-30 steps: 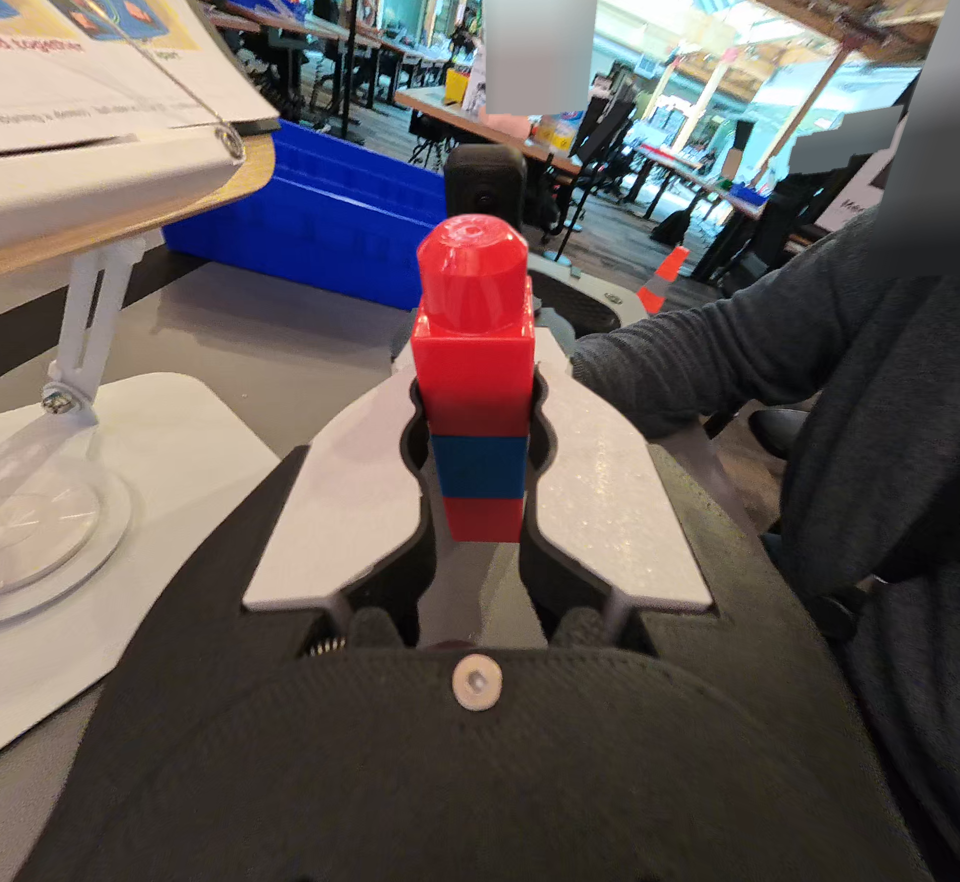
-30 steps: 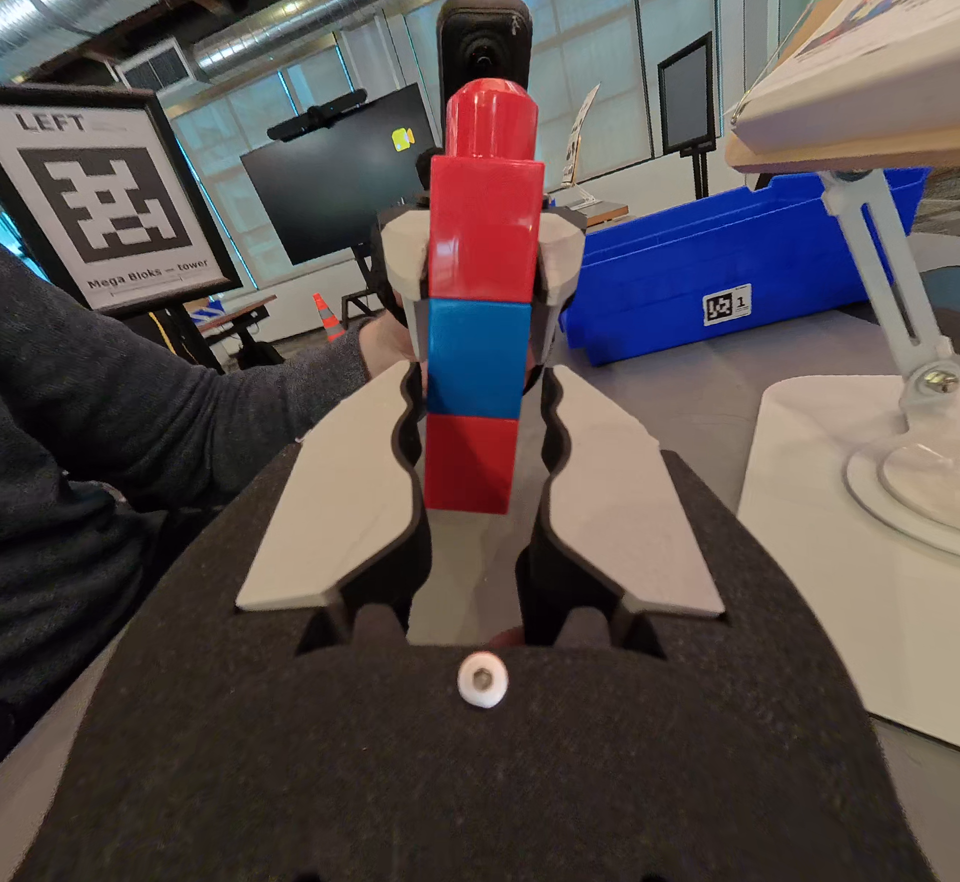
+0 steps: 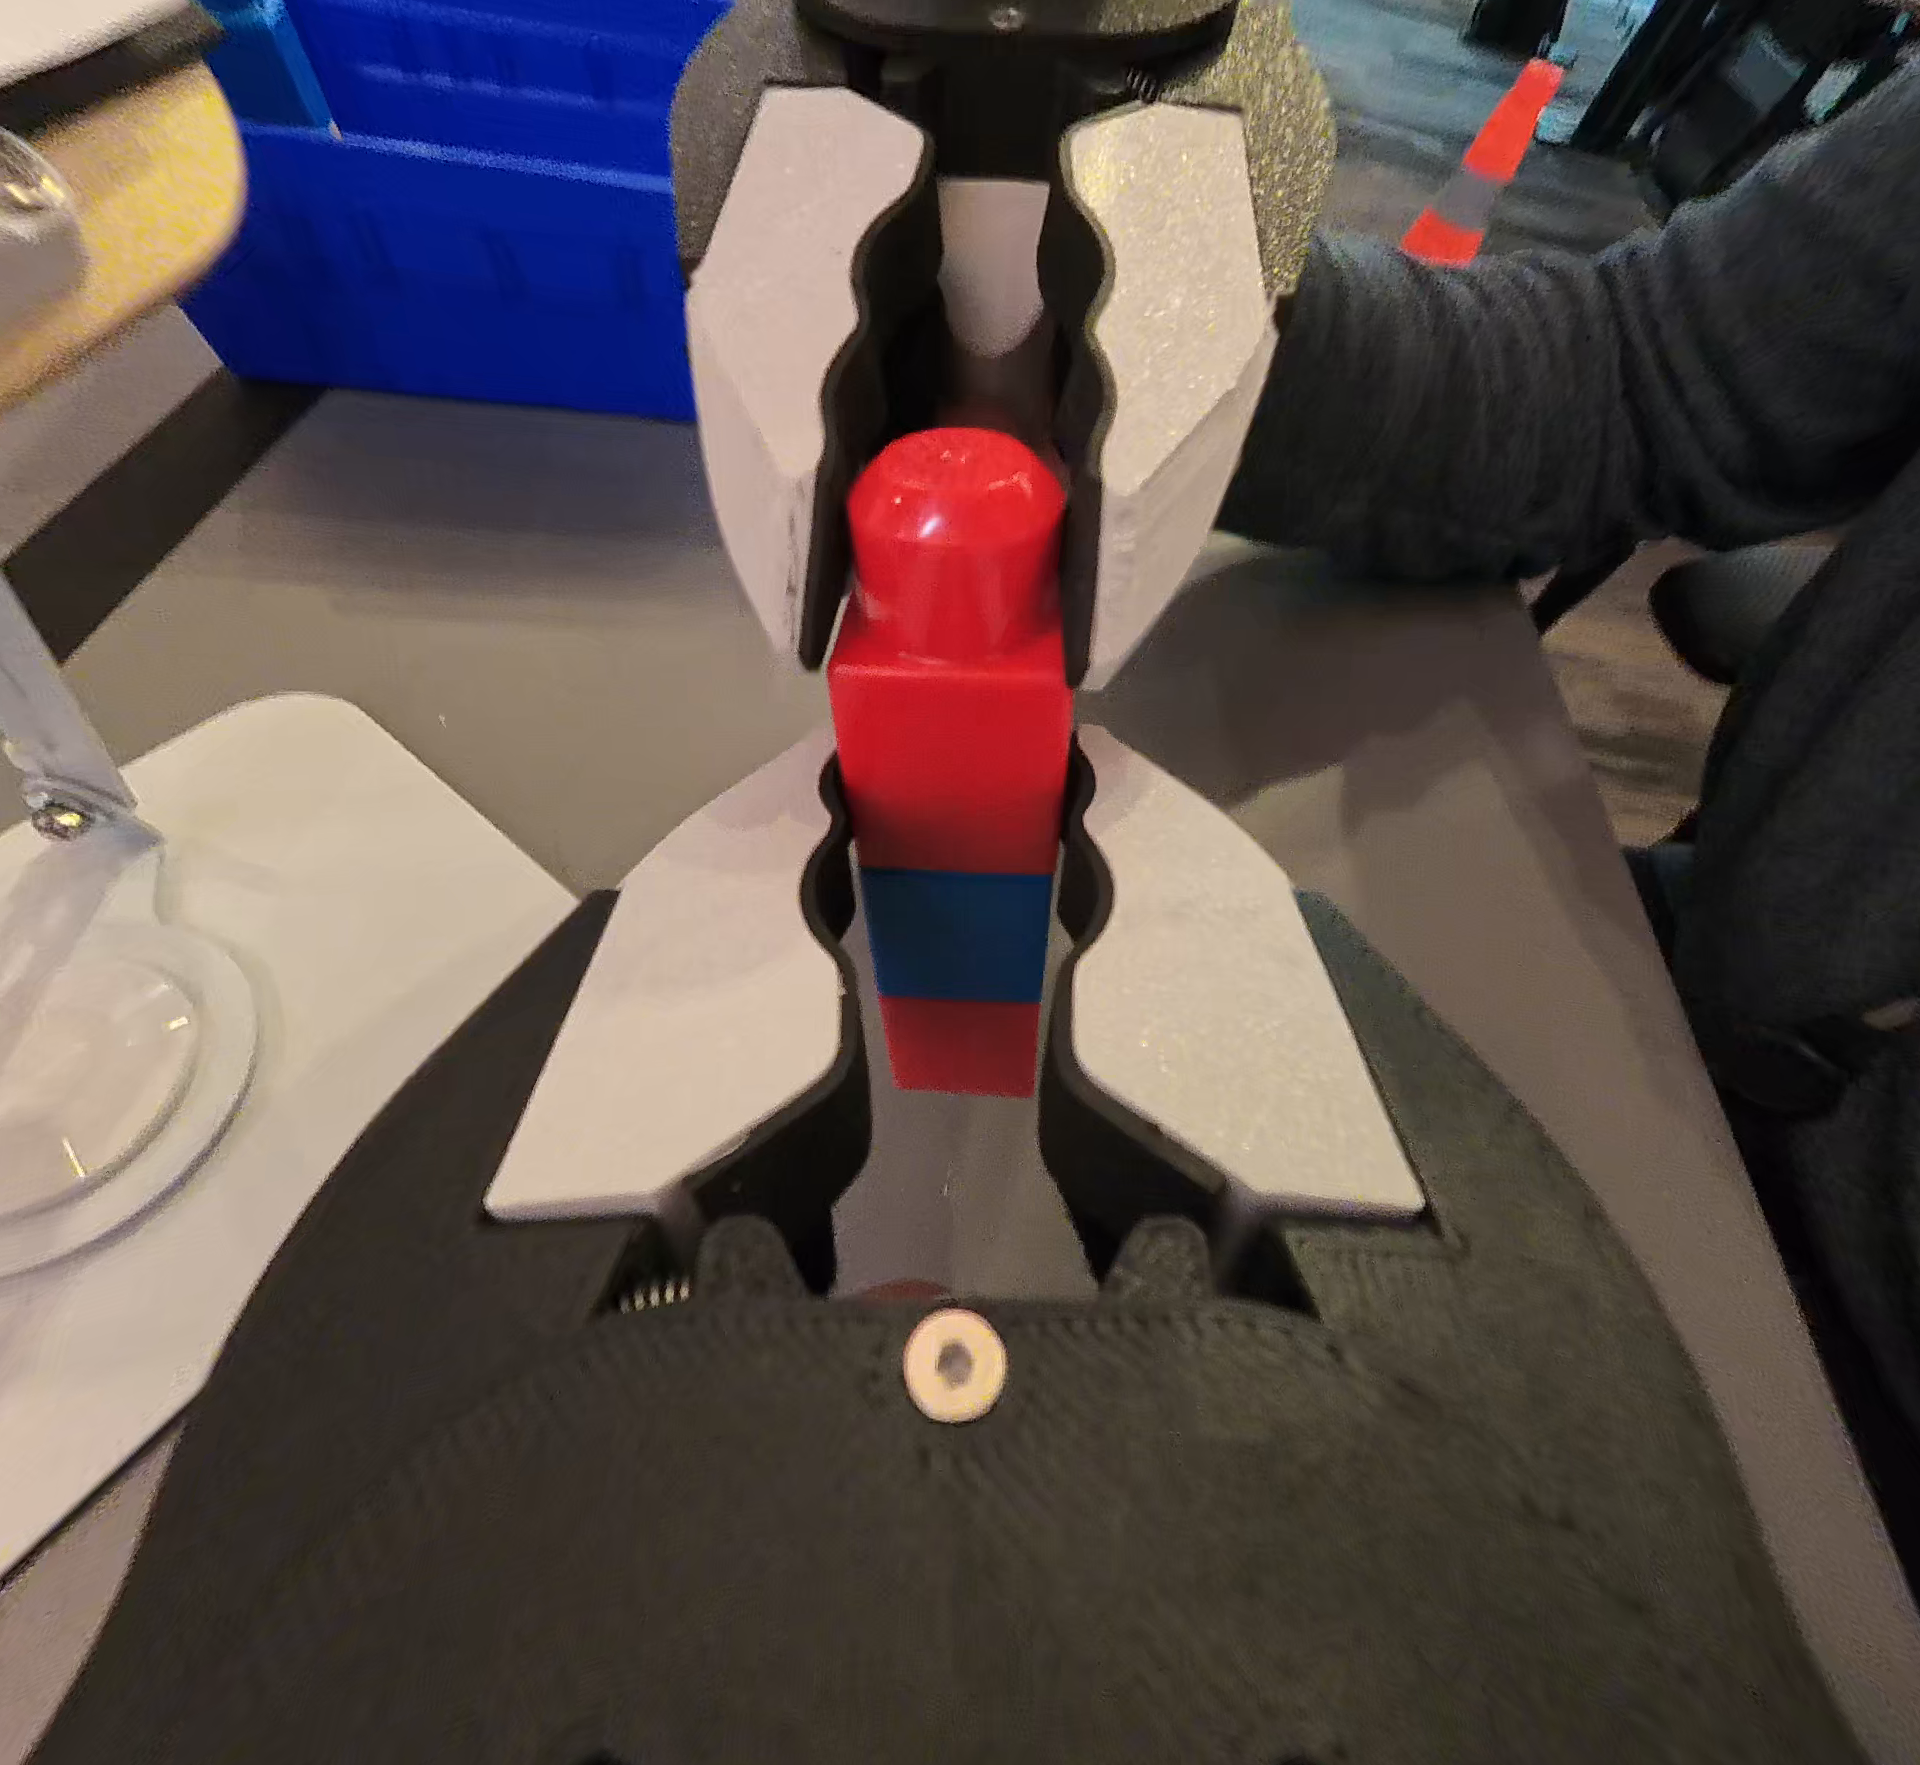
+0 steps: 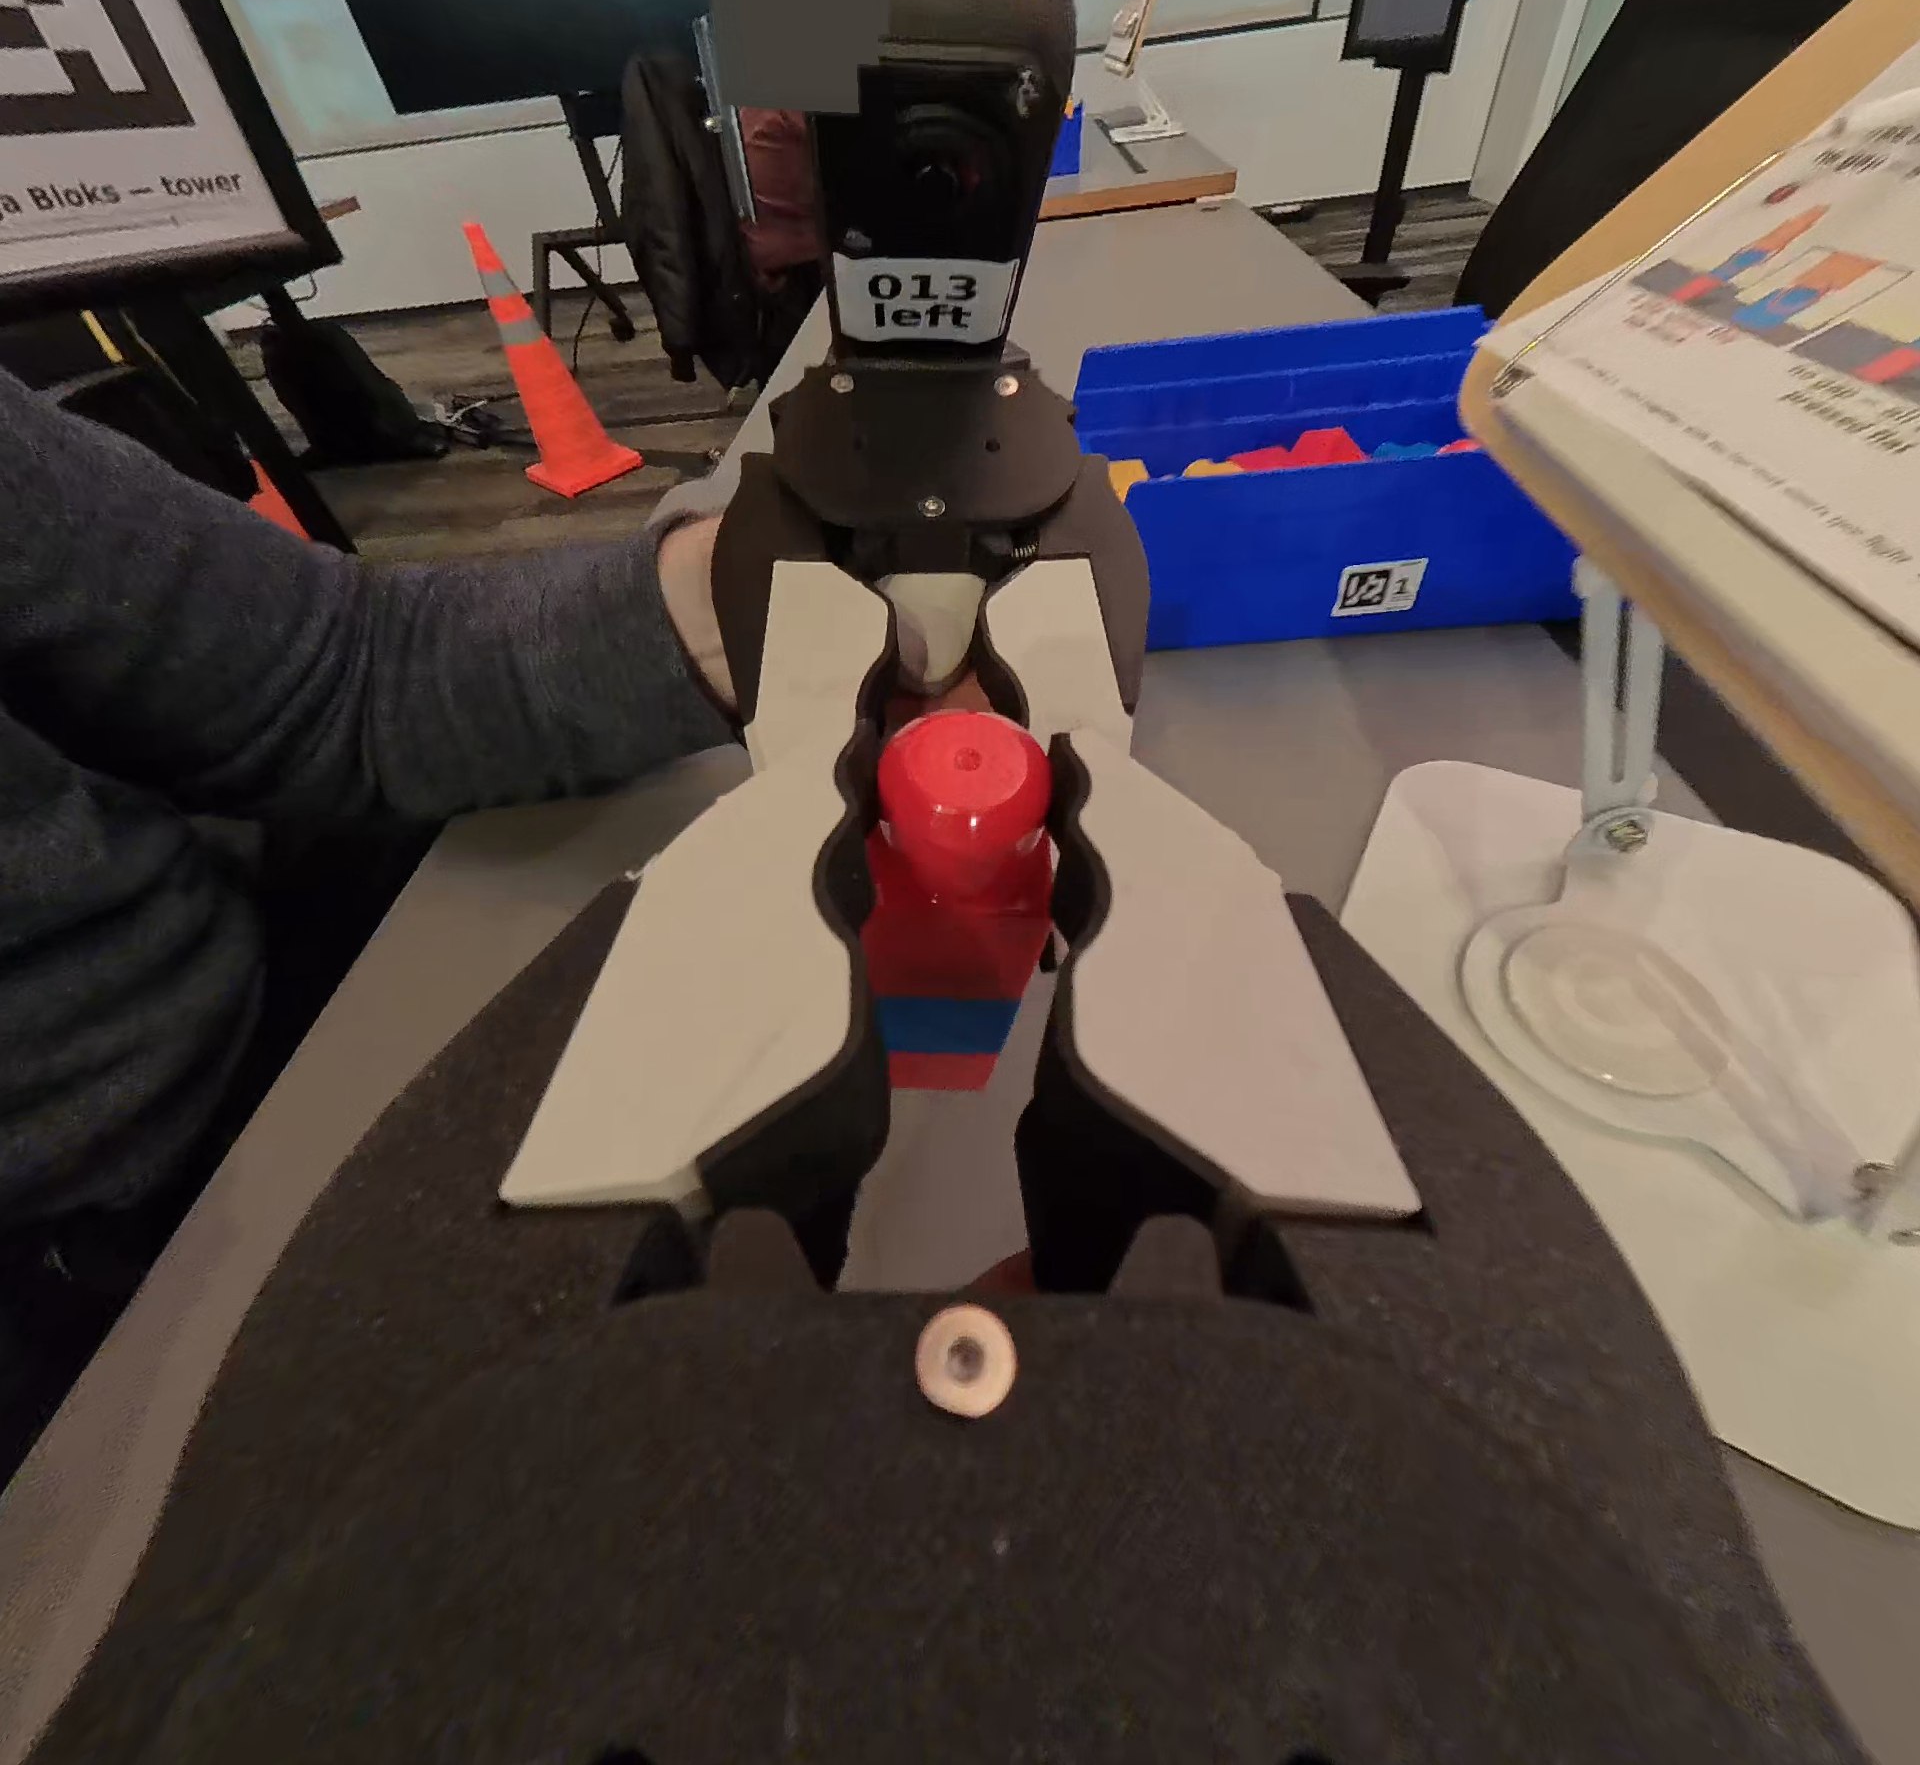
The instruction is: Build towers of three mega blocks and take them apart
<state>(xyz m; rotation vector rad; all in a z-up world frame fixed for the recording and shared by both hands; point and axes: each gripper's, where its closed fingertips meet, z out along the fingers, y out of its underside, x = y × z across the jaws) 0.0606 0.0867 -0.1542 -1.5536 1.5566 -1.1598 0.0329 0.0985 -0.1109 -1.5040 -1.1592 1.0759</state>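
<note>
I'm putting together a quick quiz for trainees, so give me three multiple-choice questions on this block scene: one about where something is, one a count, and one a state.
1. Where is the blue block in the tower?
A on top
B between the top red block and the bottom red block
C at the very bottom

2. How many blocks make up the tower?
A two
B five
C three

3. How do the right gripper's fingers stand?
A closed around the top red block
B spread wide, clear of the tower
C gripping a green block

Answers:
1 B, since red shows both above and below the blue.
2 C, since red, blue and red are stacked.
3 A, since both fingers hug the top red block's stud on either side.
</note>
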